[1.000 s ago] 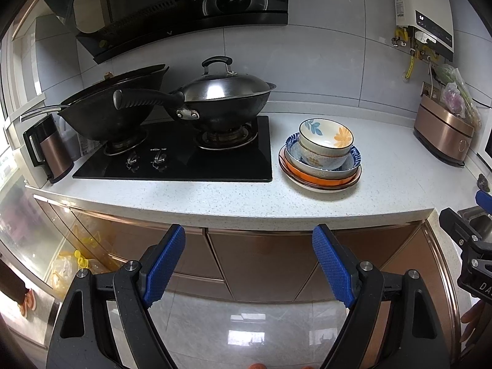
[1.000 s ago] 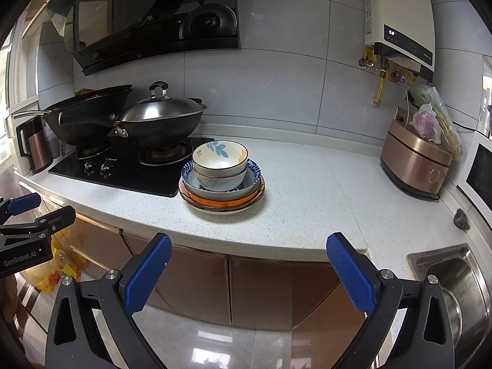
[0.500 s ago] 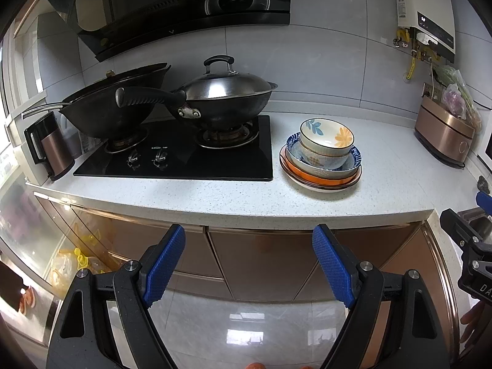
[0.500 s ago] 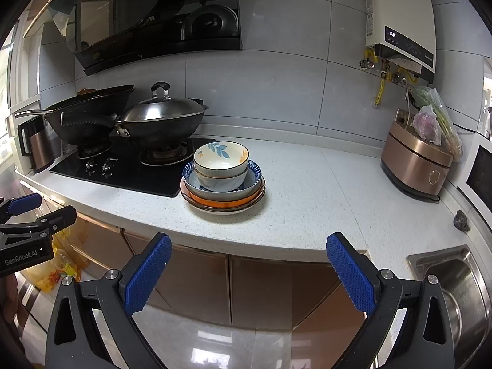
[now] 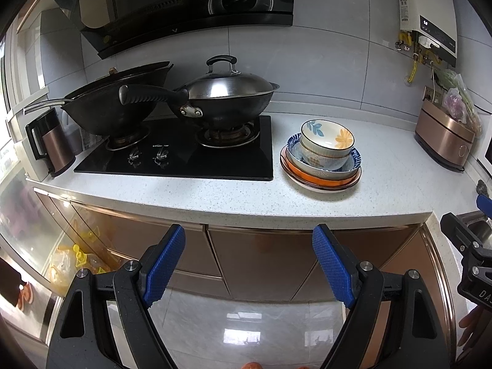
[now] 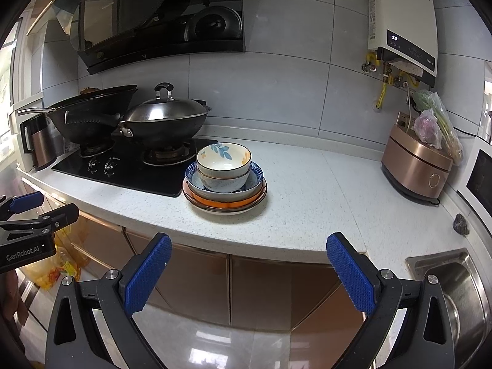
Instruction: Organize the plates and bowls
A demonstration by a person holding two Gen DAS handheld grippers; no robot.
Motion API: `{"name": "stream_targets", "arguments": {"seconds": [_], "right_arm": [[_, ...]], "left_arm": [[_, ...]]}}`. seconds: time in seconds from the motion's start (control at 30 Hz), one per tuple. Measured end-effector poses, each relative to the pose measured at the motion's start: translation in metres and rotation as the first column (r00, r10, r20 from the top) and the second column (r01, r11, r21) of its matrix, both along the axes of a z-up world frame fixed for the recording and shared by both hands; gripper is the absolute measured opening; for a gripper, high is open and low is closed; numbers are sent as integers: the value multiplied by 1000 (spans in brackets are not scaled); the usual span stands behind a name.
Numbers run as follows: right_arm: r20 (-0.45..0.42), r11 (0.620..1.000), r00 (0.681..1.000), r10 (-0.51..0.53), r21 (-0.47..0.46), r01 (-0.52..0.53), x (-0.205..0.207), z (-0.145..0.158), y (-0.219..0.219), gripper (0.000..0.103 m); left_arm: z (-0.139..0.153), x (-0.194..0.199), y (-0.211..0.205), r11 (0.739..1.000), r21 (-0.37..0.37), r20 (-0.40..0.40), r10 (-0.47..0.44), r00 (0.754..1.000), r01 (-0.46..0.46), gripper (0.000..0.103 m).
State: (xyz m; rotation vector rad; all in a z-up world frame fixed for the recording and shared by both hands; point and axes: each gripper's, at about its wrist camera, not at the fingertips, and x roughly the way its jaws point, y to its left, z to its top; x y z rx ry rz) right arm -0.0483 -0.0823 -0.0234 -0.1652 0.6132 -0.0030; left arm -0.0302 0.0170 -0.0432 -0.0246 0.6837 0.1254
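A stack of dishes stands on the white counter (image 5: 215, 196) just right of the hob: a floral bowl (image 5: 327, 136) (image 6: 224, 160) on top, a second bowl under it, a blue-patterned bowl (image 6: 255, 173), then an orange plate (image 5: 319, 180) (image 6: 226, 204) and a pale plate at the bottom. My left gripper (image 5: 249, 264) hangs open in front of the counter edge, below the stack, with nothing between its blue pads. My right gripper (image 6: 249, 272) is open too, off the counter's front edge, empty. Each gripper shows at the edge of the other's view.
A black hob (image 5: 184, 156) carries a lidded wok (image 5: 227, 98) and a black wok (image 5: 113, 104). A kettle (image 5: 52, 141) stands far left, a copper rice cooker (image 6: 418, 166) at the right, a steel sink (image 6: 458, 289) at the right corner. Brown cabinet doors (image 5: 261, 258) lie below.
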Motion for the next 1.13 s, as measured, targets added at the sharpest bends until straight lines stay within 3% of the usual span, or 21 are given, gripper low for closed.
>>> {"name": "stream_targets", "arguments": {"seconds": [1.13], "right_arm": [[-3,1000,1000,3,-13,-3,1,-2,3,103]], "left_arm": [[-2,4,5,1000,-7,-2,-8,1000,8,80]]}}
